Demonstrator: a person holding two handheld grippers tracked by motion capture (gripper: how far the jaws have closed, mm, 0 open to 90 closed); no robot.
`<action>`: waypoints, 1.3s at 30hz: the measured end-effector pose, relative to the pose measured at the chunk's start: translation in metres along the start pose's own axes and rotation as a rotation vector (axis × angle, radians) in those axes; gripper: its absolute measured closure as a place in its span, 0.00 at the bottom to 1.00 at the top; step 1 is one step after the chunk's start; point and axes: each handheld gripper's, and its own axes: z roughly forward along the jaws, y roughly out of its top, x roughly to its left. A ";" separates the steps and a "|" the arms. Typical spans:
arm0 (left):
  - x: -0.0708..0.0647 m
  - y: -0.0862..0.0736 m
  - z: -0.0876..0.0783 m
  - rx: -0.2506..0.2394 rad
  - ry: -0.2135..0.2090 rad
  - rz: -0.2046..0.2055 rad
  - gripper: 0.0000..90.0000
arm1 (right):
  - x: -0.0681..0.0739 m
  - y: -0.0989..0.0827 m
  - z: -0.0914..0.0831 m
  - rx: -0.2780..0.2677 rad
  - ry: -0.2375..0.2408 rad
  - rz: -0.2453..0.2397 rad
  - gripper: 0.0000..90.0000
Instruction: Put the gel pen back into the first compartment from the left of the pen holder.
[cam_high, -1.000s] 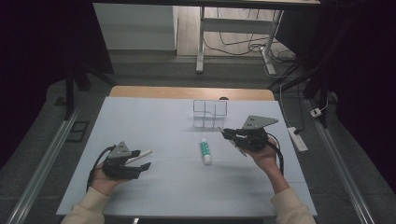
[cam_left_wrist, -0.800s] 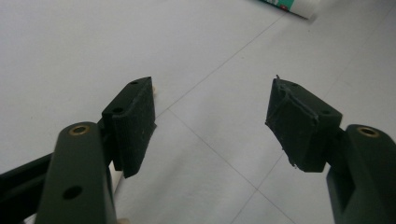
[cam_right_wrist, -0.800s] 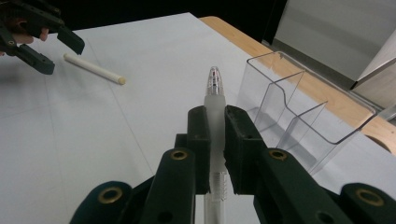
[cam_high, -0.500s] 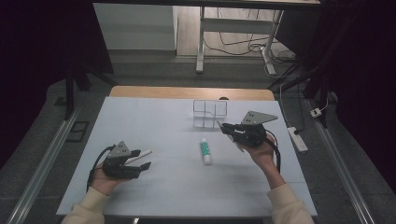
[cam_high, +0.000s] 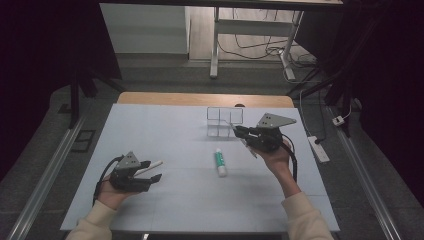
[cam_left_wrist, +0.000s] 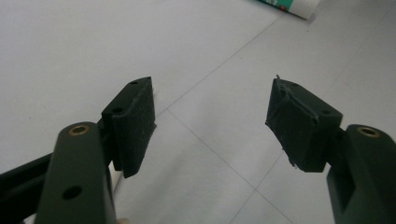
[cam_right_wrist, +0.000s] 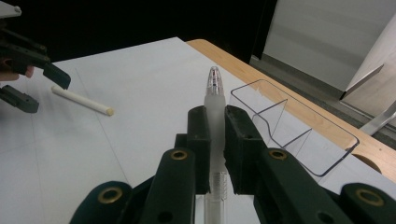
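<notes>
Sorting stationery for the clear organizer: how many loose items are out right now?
3. A clear pen clamped in the right tool; a green-and-white tube mid-table; a white stick beside the left tool. None seem hidden.

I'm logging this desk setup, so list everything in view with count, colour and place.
pen: one, clear, clamped in the right gripper.
organizer tray: one, clear, divided, far side of the mat.
glue stick: one, white and green, mat centre.
white stick: one, lying by the left gripper.
mat: one, pale blue, over the wooden table.
left gripper: black, open, empty.
right gripper: black, beside the tray.
</notes>
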 end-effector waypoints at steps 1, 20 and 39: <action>0.000 0.000 0.000 0.000 0.000 0.000 0.36 | 0.000 0.000 0.001 -0.005 0.001 0.003 0.89; 0.000 0.000 0.001 0.005 0.001 0.000 0.36 | -0.002 0.006 0.009 -0.031 -0.005 0.009 0.89; 0.000 0.000 0.001 0.004 0.001 0.000 0.36 | -0.008 0.012 0.012 -0.093 -0.022 0.055 0.89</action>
